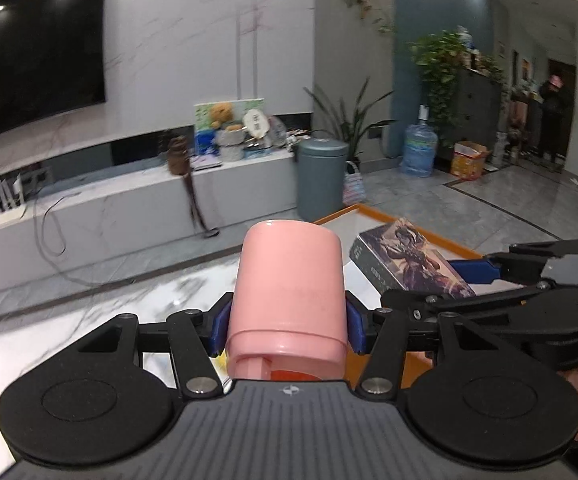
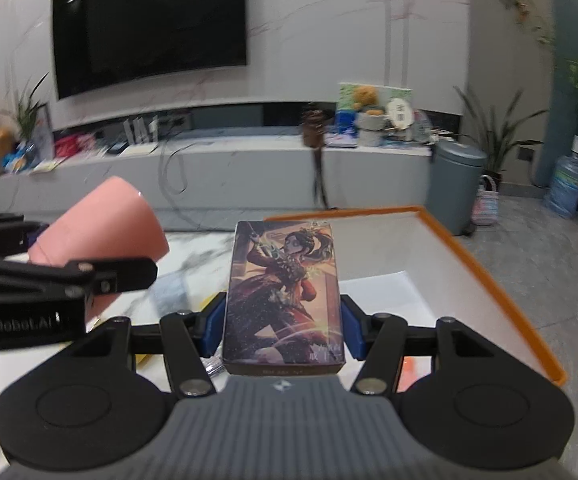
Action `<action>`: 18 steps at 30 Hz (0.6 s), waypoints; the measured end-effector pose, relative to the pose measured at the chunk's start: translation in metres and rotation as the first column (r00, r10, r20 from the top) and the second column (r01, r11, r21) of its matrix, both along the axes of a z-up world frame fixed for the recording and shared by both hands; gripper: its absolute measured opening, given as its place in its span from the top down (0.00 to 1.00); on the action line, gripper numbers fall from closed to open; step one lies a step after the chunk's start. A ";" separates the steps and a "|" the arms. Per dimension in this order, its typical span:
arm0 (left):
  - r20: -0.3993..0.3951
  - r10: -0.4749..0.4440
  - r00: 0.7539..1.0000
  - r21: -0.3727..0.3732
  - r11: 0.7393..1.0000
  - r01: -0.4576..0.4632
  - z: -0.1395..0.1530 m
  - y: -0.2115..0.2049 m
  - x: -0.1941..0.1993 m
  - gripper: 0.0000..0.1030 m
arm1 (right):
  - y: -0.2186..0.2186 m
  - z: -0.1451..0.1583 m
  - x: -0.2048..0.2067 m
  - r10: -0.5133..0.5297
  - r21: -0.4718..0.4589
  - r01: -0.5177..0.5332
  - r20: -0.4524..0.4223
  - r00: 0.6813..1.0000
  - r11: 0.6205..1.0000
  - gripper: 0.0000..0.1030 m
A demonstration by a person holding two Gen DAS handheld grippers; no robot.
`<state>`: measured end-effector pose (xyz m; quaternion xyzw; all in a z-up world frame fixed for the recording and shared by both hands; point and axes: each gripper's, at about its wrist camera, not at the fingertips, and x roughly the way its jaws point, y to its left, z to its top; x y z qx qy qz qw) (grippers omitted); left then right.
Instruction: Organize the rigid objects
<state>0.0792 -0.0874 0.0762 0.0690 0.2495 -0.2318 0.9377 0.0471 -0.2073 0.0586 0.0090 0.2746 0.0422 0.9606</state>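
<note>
Left gripper [image 1: 287,330] jaws are clenching the pink cup [image 1: 289,280] near its rim end; right gripper [image 2: 283,330] jaws are clamping the picture box [image 2: 285,292] by its long sides, both riding above the bench [image 2: 193,256]. Risks I'm seeing: the tapered cup slipping forward, the box pivoting, or the two grippers colliding beside the orange-rimmed tray [image 2: 489,268].

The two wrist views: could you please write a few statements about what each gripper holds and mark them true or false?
1. The left gripper is shut on a pink cup. True.
2. The right gripper is empty. False: it holds an illustrated box.
3. The orange-rimmed tray lies on the table. True.
4. The pink cup is standing in the tray. False: it is held in the left gripper's jaws.
</note>
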 end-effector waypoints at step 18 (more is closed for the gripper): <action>0.018 -0.064 0.998 -0.023 0.998 0.065 0.023 -0.074 0.031 0.39 | -0.077 0.040 0.042 -0.204 0.061 0.201 0.045 0.978 0.978 0.44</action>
